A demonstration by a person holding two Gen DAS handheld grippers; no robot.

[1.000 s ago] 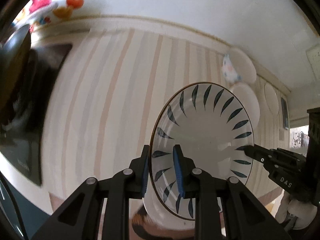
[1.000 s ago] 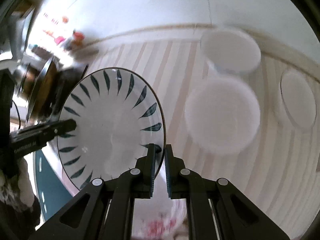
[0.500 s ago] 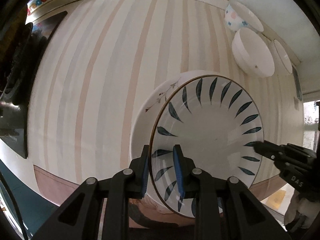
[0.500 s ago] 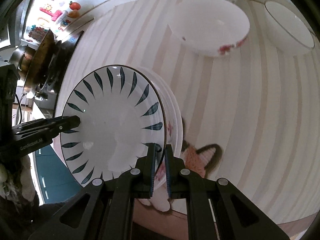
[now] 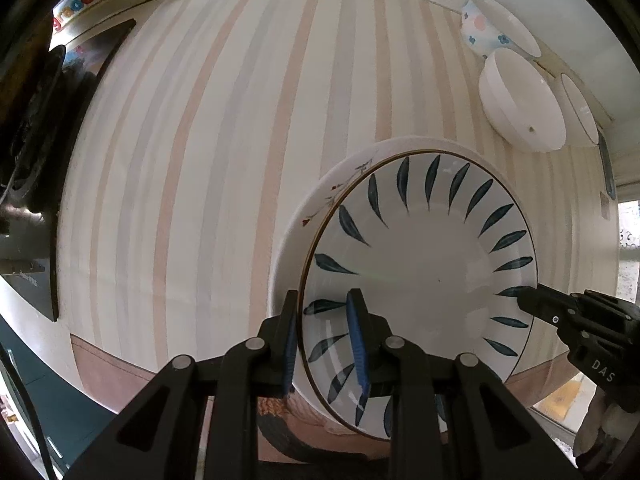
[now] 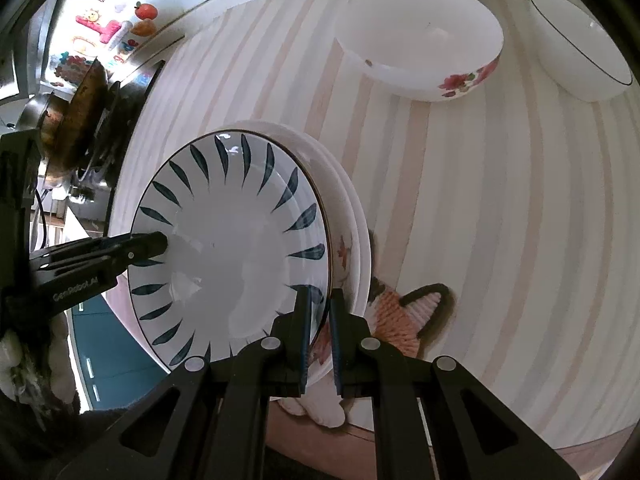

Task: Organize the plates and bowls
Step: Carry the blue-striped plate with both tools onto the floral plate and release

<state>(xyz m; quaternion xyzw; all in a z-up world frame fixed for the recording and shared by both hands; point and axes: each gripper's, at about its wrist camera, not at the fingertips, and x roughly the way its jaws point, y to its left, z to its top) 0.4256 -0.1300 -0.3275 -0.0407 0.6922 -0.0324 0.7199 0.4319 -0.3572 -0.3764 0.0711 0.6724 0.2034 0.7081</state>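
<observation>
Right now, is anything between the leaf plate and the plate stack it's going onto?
Nothing visible. The leaf plate, gripped at opposite rims by the left gripper and right gripper, sits directly over the white stack. No object shows between them; whether they already touch cannot be told. The bowls stand apart.

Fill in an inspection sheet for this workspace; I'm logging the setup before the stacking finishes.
Surface: striped tablecloth, cat motif at the near edge.
Job's things: leaf-pattern plate over a white plate stack; three bowls at the far edge.
Clutter: nothing seen.
Grippers: left gripper and right gripper each clamp the leaf-pattern plate's rim, on opposite sides.
Cables: one dark cable beside the stove.
Surroundings: stove with pan; stickered wall.
</observation>
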